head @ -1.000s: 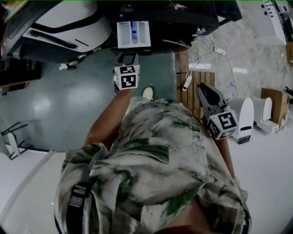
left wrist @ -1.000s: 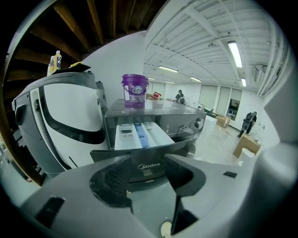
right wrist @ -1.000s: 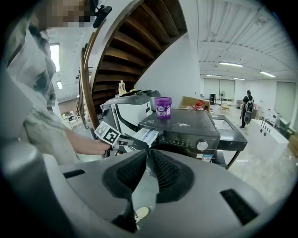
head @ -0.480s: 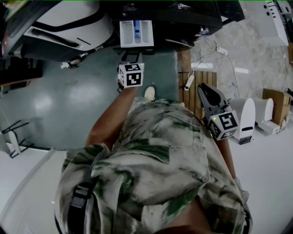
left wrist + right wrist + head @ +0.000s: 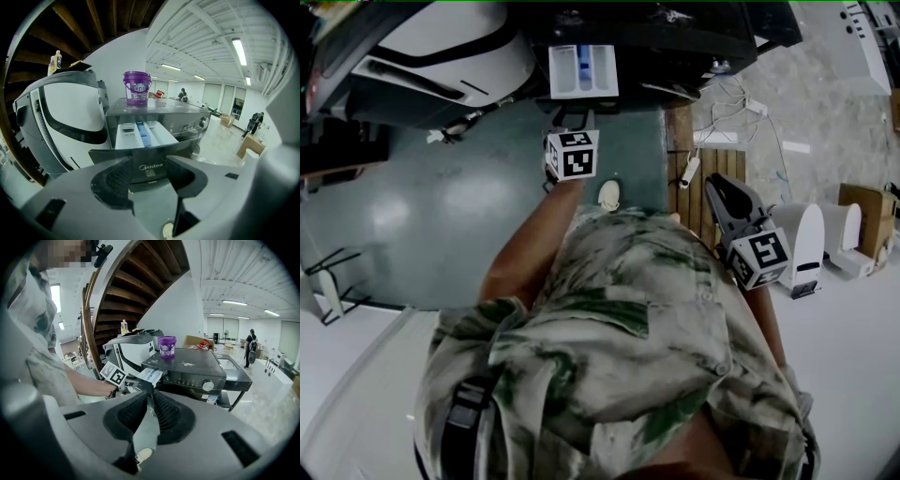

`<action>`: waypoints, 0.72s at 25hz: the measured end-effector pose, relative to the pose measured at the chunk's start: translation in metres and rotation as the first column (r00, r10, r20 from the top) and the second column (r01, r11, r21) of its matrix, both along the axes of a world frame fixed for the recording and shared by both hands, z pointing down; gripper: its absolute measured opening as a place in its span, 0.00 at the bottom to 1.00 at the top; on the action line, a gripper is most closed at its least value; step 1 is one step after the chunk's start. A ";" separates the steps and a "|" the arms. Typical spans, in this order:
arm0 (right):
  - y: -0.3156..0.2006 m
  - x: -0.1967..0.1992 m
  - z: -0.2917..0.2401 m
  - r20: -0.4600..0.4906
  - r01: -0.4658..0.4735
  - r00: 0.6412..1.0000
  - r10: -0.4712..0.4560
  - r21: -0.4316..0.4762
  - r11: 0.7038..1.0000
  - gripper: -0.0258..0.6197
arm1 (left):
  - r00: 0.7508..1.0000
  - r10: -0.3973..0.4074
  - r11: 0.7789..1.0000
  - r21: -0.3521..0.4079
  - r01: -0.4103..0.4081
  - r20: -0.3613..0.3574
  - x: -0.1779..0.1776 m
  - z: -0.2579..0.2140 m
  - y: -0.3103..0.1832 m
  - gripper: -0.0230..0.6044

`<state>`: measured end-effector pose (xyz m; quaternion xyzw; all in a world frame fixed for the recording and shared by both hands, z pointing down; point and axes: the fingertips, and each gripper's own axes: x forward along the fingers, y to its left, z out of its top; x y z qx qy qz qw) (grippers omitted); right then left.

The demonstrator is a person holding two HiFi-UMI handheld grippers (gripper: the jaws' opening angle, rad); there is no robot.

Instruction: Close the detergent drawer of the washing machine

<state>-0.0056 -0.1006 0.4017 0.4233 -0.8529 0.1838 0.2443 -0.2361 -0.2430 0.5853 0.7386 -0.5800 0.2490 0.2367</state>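
Observation:
The dark washing machine (image 5: 675, 37) stands at the top of the head view with its detergent drawer (image 5: 583, 71) pulled out, white compartments and a blue insert showing. My left gripper (image 5: 567, 120) is just in front of the drawer, open. In the left gripper view the drawer (image 5: 143, 136) and its dark front panel (image 5: 151, 166) fill the gap between the jaws of the left gripper (image 5: 149, 177); contact cannot be told. My right gripper (image 5: 720, 186) hangs back at the person's right side, shut and empty. In its own view the right gripper (image 5: 151, 409) looks towards the machine (image 5: 192, 366).
A purple bucket (image 5: 137, 87) sits on top of the machine. A large white appliance (image 5: 441, 47) stands to the machine's left. Wooden boards (image 5: 703, 178) and cables (image 5: 741, 103) lie on the floor to the right, with white units (image 5: 806, 244) beyond them.
My left gripper has moved forward, closer to the drawer's front. The right gripper has barely shifted. The drawer stays pulled out.

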 end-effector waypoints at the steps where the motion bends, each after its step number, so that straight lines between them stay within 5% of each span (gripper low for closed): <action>1: 0.000 -0.001 0.001 0.000 0.001 1.000 -0.001 -0.002 1.000 0.14 | 1.000 0.000 1.000 0.001 0.000 -0.001 0.000 0.000 -0.002 0.39; 18: -0.003 -0.004 0.000 0.000 -0.009 1.000 0.009 0.005 1.000 0.14 | 1.000 -0.004 1.000 0.007 0.004 -0.009 -0.004 -0.002 -0.015 0.39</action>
